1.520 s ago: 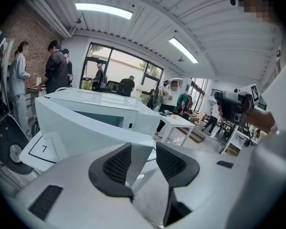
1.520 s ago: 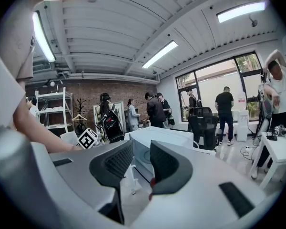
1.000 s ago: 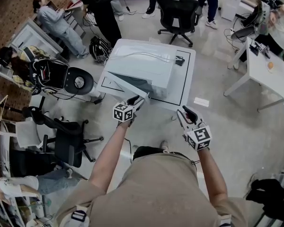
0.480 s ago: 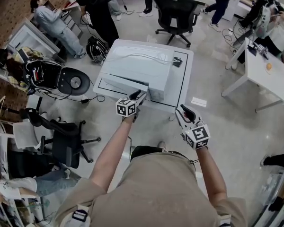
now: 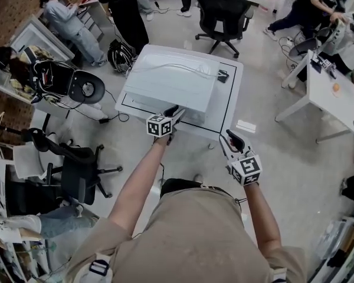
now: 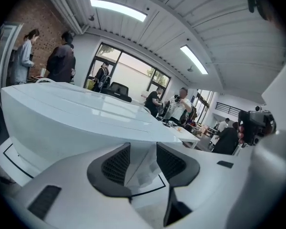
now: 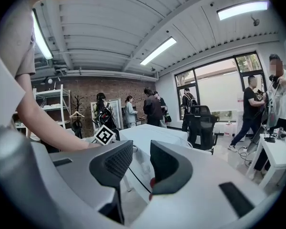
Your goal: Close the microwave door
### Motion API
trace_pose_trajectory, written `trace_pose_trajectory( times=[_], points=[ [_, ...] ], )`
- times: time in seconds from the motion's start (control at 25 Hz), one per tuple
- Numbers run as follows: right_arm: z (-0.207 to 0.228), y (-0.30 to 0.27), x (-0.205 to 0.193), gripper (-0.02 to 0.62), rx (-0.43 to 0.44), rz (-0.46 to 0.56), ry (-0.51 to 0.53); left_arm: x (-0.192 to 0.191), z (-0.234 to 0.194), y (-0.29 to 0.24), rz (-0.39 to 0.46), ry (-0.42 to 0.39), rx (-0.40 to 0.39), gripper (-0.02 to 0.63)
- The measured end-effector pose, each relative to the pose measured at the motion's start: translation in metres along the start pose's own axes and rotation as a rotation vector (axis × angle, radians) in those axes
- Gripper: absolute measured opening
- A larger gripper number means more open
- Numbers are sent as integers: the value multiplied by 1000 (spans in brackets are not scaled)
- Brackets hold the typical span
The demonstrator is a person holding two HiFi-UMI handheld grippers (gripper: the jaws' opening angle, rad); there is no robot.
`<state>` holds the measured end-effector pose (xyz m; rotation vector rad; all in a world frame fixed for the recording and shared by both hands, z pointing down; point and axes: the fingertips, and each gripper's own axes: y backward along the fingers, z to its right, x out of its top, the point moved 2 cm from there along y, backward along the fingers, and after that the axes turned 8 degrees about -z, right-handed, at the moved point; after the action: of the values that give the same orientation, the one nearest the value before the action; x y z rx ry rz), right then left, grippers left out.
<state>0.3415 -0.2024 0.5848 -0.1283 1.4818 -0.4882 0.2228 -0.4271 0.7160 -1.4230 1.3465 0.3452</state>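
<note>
The white microwave (image 5: 174, 78) sits on a white table (image 5: 231, 108) in the head view, and its door (image 5: 165, 106) lies flush against the front. My left gripper (image 5: 173, 114) is at the door's right end, fingertips against it. In the left gripper view the microwave (image 6: 71, 113) fills the left, and its front corner shows between the open jaws of the left gripper (image 6: 142, 163). My right gripper (image 5: 231, 140) hangs off the table's near right corner, apart from the microwave. The right gripper (image 7: 137, 163) is open with nothing between its fingers.
A cable and black plug (image 5: 223, 75) lie on the microwave's top. A black office chair (image 5: 224, 10) stands behind the table, another chair (image 5: 76, 170) to the left. A white desk (image 5: 336, 96) is at the right. Several people stand or sit around the room.
The microwave door has swung from standing open at the left to flush with the front. My left gripper followed it in towards the microwave. The right gripper has stayed where it was.
</note>
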Motion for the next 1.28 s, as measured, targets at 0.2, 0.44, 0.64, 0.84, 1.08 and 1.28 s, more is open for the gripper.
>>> trace_pose_trajectory(
  times=[0.2,0.44,0.64,0.84,1.08,1.28],
  points=[
    [-7,-5,4,117,16,12,5,-2,6,15,4,-1,-25,224],
    [-12,-4,9,117,18,33,6,2,29,70,84,-21,-43,222],
    [-13,-3,13,117,-1,46,7,16,44,119,137,-79,-37,217],
    [-9,3,25,117,-45,79,-19,39,61,163,234,-128,-54,57],
    [-21,11,54,117,-111,130,0,71,66,214,263,-195,-93,6],
    [-41,9,70,117,-157,156,13,86,60,256,269,-294,-100,6]
  ],
)
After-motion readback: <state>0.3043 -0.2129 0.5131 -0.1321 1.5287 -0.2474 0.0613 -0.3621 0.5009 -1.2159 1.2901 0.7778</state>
